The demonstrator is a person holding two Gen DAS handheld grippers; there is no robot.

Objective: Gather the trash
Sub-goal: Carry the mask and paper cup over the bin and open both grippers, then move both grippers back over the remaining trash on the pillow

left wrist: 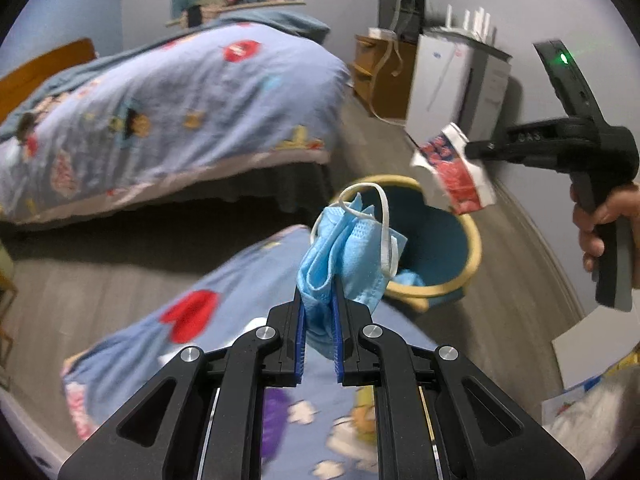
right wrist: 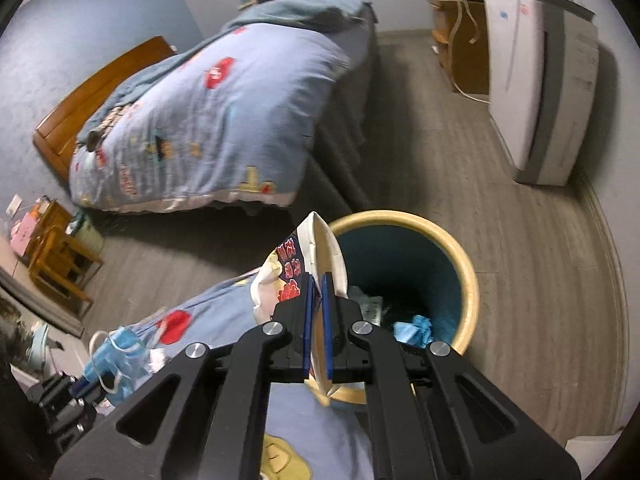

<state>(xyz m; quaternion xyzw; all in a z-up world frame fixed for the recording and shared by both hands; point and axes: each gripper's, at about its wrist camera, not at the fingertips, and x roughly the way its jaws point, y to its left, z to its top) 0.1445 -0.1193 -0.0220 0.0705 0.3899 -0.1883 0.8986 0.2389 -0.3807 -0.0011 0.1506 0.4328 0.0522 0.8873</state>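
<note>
Carrying both pieces to the bin is the step in hand, and it looks nearly done. Nearest, the left gripper (left wrist: 320, 312) has its jaws almost closed on a crumpled blue mask (left wrist: 340, 256), whose white ear loops stand up loose above the pads. It hangs over the corner of the near quilt (left wrist: 192, 320), short of the bin's (left wrist: 474, 248) yellow rim. To do this well, I judge the left hand should come further forward until the mask is fully over the opening, since the loops could catch on the rim or the mask could land on the quilt.

Next out, the right gripper (right wrist: 318, 300) is clamped fully on a flattened printed wrapper (right wrist: 316, 252), red, dark and white, held edge-on. In the right wrist view it sits at the near-left edge of the bin's mouth, part of it over the opening and part over the quilt. A small shift toward the middle seems wise before letting go, as a flat piece may sail sideways.

Inside the bin some blue trash (right wrist: 414, 330) already lies at the bottom. Beyond it are grey floor (right wrist: 520, 240), the far bed (right wrist: 224, 120) and a white cabinet (right wrist: 520, 80) by the wall, all well clear of the drop.
</note>
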